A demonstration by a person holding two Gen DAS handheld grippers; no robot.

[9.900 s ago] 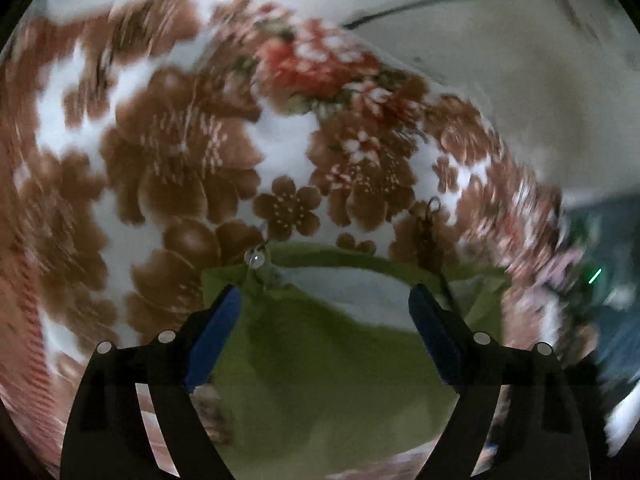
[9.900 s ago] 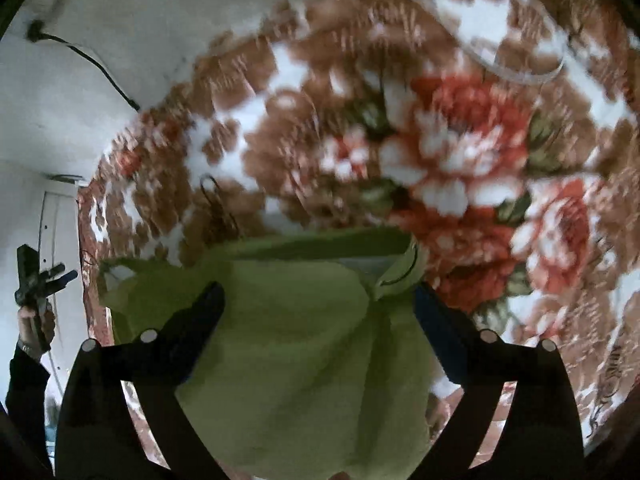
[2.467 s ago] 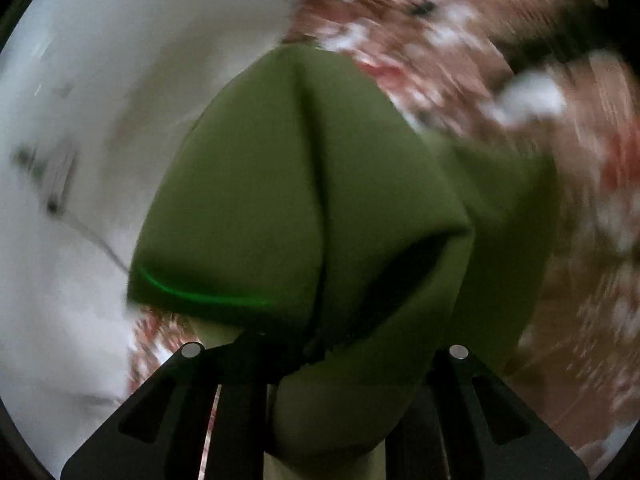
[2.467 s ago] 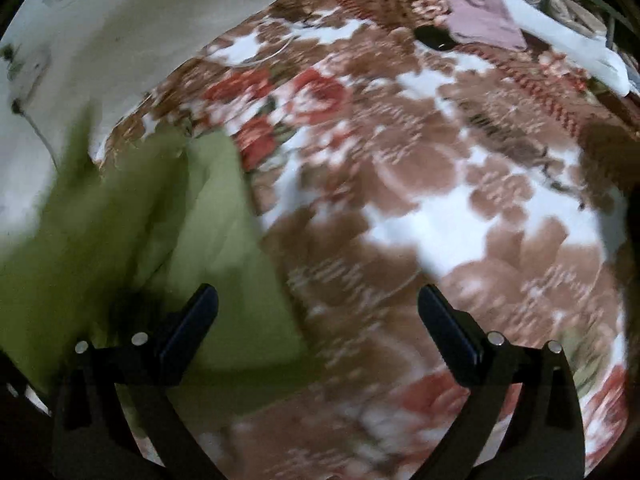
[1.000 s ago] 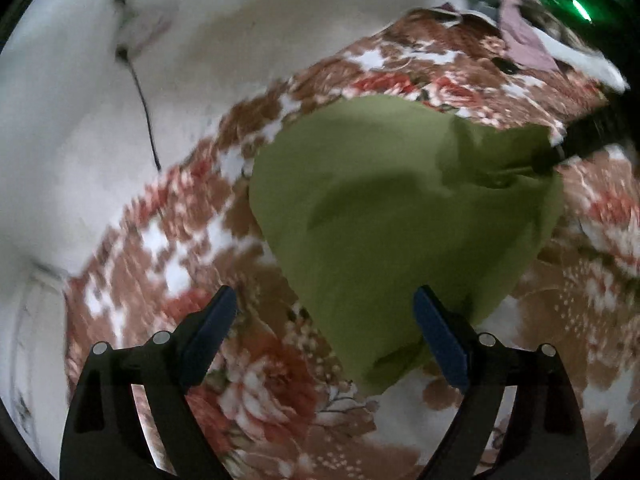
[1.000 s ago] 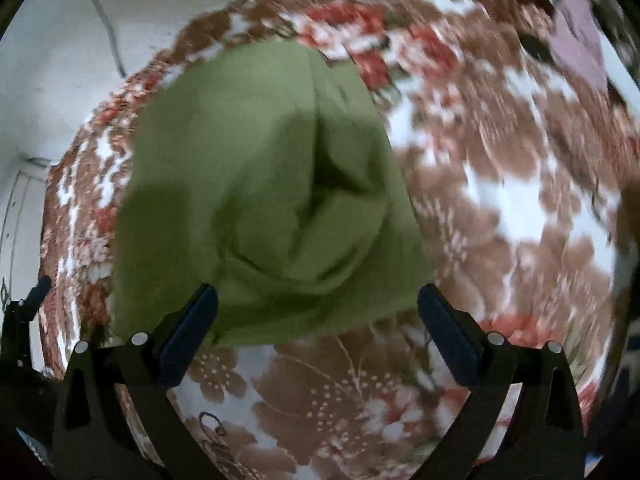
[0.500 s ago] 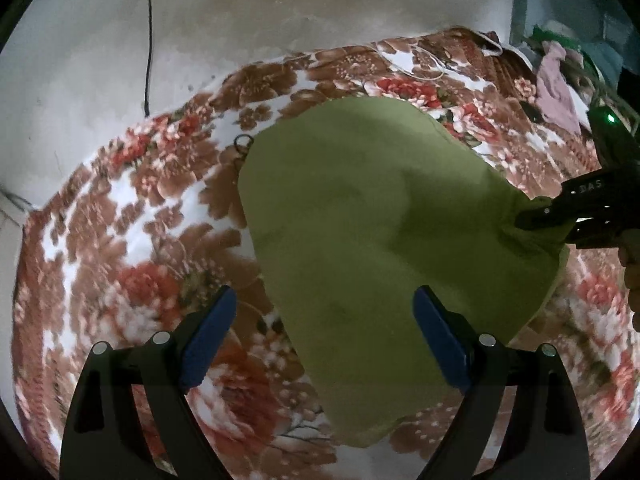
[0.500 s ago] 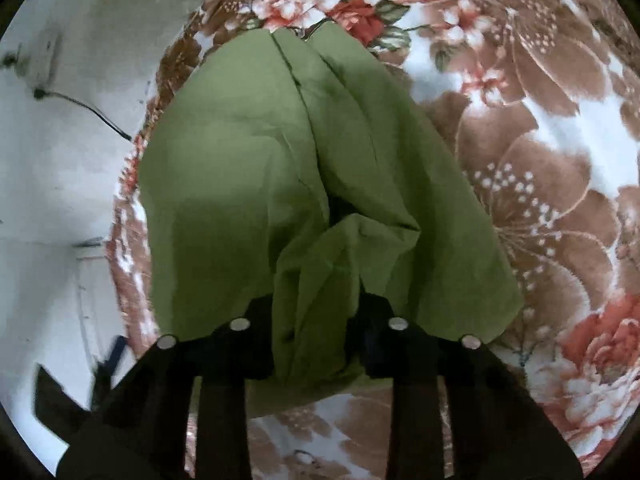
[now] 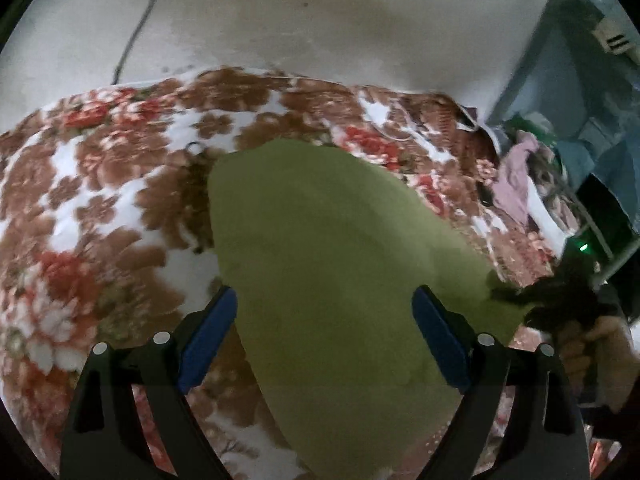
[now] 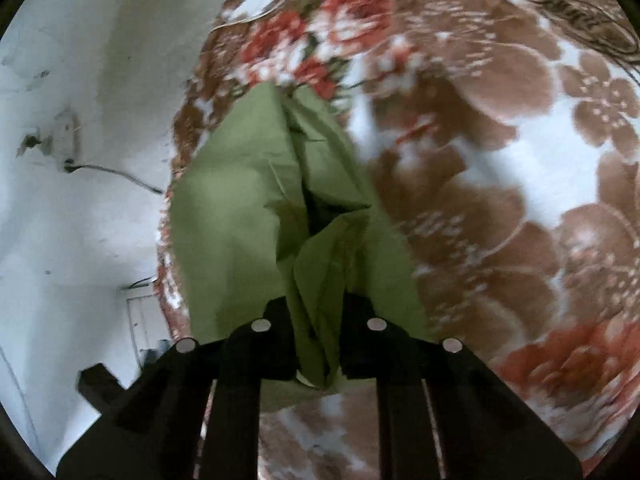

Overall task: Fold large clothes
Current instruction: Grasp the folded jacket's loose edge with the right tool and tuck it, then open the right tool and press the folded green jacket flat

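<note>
One green garment (image 9: 332, 264), bunched between fingers of right gripper (image 10: 318, 340), spread ahead of left gripper (image 9: 324, 320). Two grippers, each two fingers. One floral blanket (image 9: 100, 200) under fingers. One hand (image 9: 592, 344) right of left fingers. One small heap of clothes (image 9: 516, 184) far ahead right, count unclear. One wall cable (image 9: 136, 28) ahead left.

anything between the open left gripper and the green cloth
Nothing visible. The left hand-held gripper hangs open right over the green cloth on the blanket. The right hand-held gripper has just closed on its edge.
</note>
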